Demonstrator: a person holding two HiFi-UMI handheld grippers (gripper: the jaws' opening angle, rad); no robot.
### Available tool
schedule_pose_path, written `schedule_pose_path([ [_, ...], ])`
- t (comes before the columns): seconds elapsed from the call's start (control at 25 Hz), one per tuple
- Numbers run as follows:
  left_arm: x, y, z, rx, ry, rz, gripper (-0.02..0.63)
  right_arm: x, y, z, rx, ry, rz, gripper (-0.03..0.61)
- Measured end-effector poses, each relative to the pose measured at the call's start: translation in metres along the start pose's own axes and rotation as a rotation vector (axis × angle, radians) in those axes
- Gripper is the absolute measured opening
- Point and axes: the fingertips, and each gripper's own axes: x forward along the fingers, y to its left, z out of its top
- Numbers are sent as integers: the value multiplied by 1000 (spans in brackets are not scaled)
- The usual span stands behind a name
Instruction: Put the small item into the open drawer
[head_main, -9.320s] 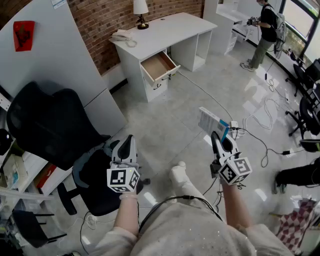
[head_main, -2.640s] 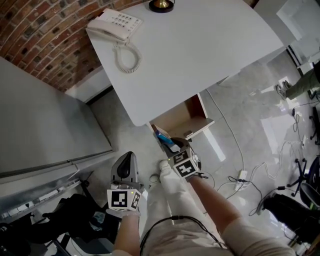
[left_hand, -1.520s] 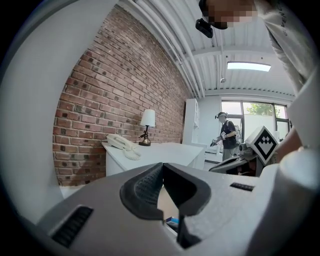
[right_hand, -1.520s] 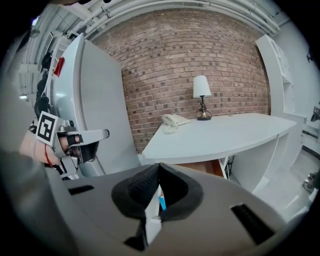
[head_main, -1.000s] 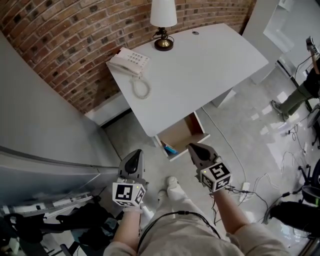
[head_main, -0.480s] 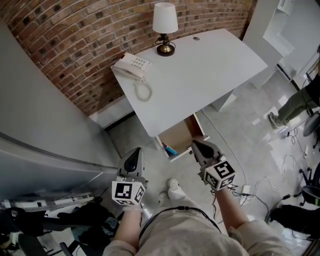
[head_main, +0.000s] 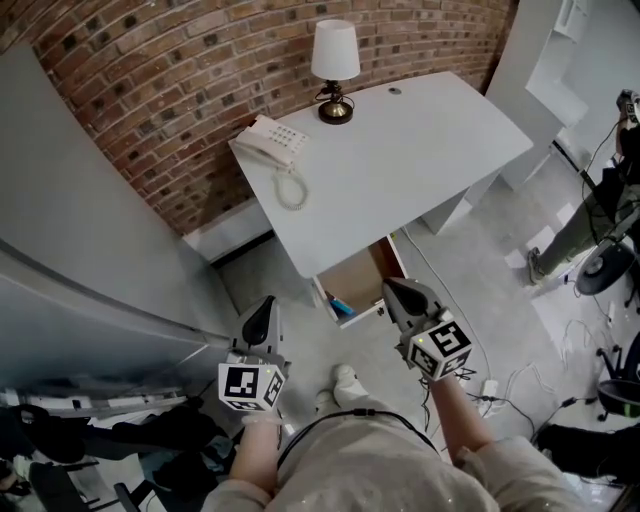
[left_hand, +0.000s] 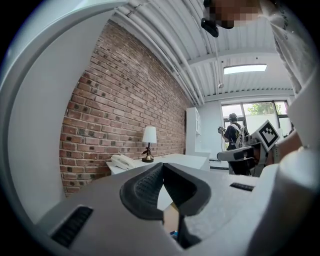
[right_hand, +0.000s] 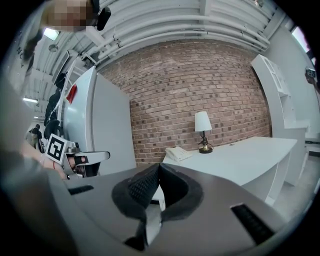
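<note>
A small blue item (head_main: 340, 303) lies in the open wooden drawer (head_main: 357, 277) under the white desk (head_main: 400, 160). My right gripper (head_main: 392, 287) hovers just right of the drawer's front, shut with nothing in it; in the right gripper view (right_hand: 159, 170) its pads meet. My left gripper (head_main: 266, 304) hangs to the left of the drawer over the floor, also shut and empty, its jaws (left_hand: 163, 170) pressed together in the left gripper view. A sliver of the drawer and the blue item (left_hand: 173, 233) shows below the left jaws.
On the desk stand a white telephone (head_main: 272, 140) and a lamp (head_main: 335, 60) near the brick wall (head_main: 150, 70). A grey partition (head_main: 80, 250) rises at the left. A person (head_main: 590, 200) stands at the right edge. Cables (head_main: 490, 385) lie on the floor.
The small item left my right gripper and now lies in the drawer. Over the last second the view has drawn back and both grippers stay shut, nearly still.
</note>
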Motion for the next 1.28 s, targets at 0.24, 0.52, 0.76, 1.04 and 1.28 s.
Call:
schedule_pose_path([
  [0.24, -9, 5, 11, 22, -22, 9, 5, -3, 5, 12, -3, -25, 6, 5],
  [0.52, -16, 17, 21, 14, -36, 33, 6, -4, 7, 22, -10, -46, 6, 5],
  [0.76, -19, 21, 29, 28, -49, 38, 6, -4, 9, 29, -3, -68, 7, 5],
  [1.04, -18, 27, 33, 34, -54, 41, 5, 3, 12, 35, 3, -86, 19, 5],
  [1.28, -14, 34, 34, 32, -55, 48, 5, 11, 12, 37, 5, -90, 25, 5],
])
